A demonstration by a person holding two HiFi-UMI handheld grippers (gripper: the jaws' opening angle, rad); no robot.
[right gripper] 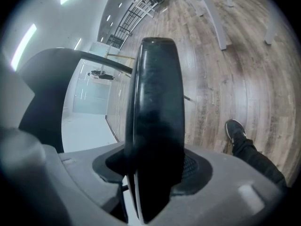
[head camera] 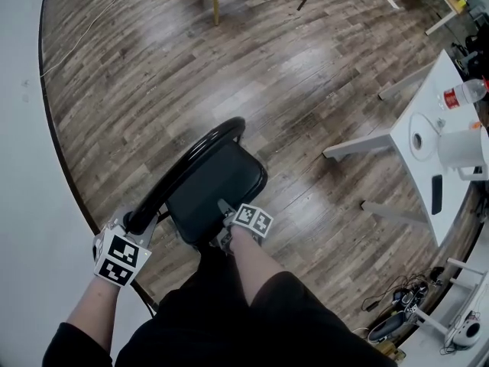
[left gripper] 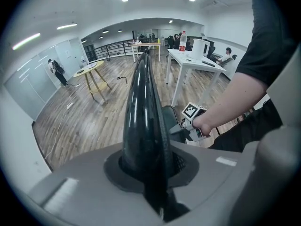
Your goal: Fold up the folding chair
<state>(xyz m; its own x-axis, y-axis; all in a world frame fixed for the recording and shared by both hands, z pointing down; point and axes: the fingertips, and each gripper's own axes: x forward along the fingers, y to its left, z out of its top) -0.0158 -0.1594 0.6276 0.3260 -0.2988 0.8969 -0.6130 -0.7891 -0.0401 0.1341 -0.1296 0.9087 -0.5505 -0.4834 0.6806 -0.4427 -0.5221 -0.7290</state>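
- Left gripper (left gripper: 150,167), what has it got?
- Its jaws are closed tight on the glossy black curved metal tube (left gripper: 142,98) that forms the back frame of the black folding chair (head camera: 210,178). Right gripper (right gripper: 153,173) is clamped on the edge of the chair's black padded seat (right gripper: 157,93).
- And the chair itself?
- It stands on the brown wood-plank floor (head camera: 306,75), right in front of the person's legs. The white tabletop (head camera: 420,163) is well apart from the chair, on its right.
- How will it handle?
- Stiff and fairly heavy, I'd judge: a steel frame that won't bend and pivots only at its hinges. The lacquered tube looks slippery, so a firm squeeze suits it. The seat's padding should give a little and grip better. The tube's top and the seat edge seem the right holds, well clear of the hinges where the parts scissor together.
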